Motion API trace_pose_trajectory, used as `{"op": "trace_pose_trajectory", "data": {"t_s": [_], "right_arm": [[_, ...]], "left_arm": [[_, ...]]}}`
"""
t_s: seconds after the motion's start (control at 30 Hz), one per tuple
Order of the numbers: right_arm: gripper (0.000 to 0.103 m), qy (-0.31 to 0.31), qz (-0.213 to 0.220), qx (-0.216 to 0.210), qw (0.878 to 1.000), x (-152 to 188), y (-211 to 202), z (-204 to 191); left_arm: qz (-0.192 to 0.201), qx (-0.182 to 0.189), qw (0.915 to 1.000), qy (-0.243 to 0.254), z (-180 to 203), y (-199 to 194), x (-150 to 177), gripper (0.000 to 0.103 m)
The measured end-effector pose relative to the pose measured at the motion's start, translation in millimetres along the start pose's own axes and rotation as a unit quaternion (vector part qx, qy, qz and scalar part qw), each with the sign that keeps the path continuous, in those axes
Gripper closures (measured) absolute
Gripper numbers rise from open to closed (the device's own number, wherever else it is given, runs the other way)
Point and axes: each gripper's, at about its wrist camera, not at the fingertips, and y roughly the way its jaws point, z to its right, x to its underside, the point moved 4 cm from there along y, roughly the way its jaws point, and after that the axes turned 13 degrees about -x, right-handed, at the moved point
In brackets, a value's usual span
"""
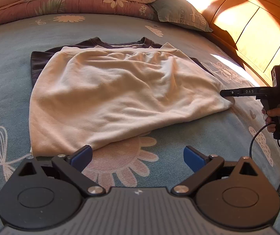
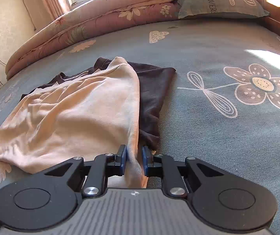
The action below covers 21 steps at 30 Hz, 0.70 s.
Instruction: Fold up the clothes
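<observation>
A cream garment [image 1: 118, 96] lies rumpled on the bed, on top of a dark brown garment [image 1: 38, 64] whose neck and edges stick out. My left gripper [image 1: 138, 156] is open and empty just in front of the cream garment's near hem. My right gripper [image 2: 134, 160] is shut on a corner of the cream garment [image 2: 77, 113]; the dark garment [image 2: 153, 94] lies just beside it. The right gripper also shows in the left wrist view [image 1: 223, 93] at the cloth's right corner.
The blue-grey flowered bedsheet [image 2: 208, 117] covers the bed. A folded pink quilt [image 1: 61, 2] and a pillow [image 1: 181, 15] lie at the far side. A wooden headboard [image 1: 257, 25] runs along the right. A cable [image 1: 255, 137] hangs from the right gripper.
</observation>
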Motion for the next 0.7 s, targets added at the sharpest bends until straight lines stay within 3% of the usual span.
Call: {"op": "trace_pose_trajectory", "data": {"t_s": [0.03,0.3,0.37,0.43,0.5,0.57,0.63,0.7], "right_arm": [[0.097,-0.002,-0.001,0.001,1.0,1,-1,-2],[0.097,0.024,-0.018,0.008,1.0,8,-18,7],[0.096,0.013,-0.02,0.022,0.999,5,-22,1],[0.093,-0.037,-0.017,0.043,0.998,0,-28,-17],[0.086,-0.104,-0.015,0.061,0.993,-4,-32,-41],[0.067,-0.19,-0.032,0.064,0.979,-3,-26,-73],[0.049,-0.276,-0.059,0.067,0.957,6,-13,-105],[0.047,-0.352,-0.085,0.065,0.93,20,6,-134]], "left_arm": [[-0.001,-0.001,1.0,0.001,0,0,0,0.004],[0.019,-0.043,0.9973,0.056,3,-6,-2,0.004],[0.035,-0.069,0.9931,0.088,5,-6,-5,0.004],[0.054,-0.097,0.986,0.125,7,-7,-8,0.004],[0.07,-0.133,0.9731,0.174,15,-4,-10,0.004],[0.084,-0.171,0.9519,0.24,28,0,-9,0.004],[0.097,-0.182,0.9316,0.299,43,4,-3,0.004],[0.11,-0.184,0.9082,0.359,62,11,4,0.004]]}}
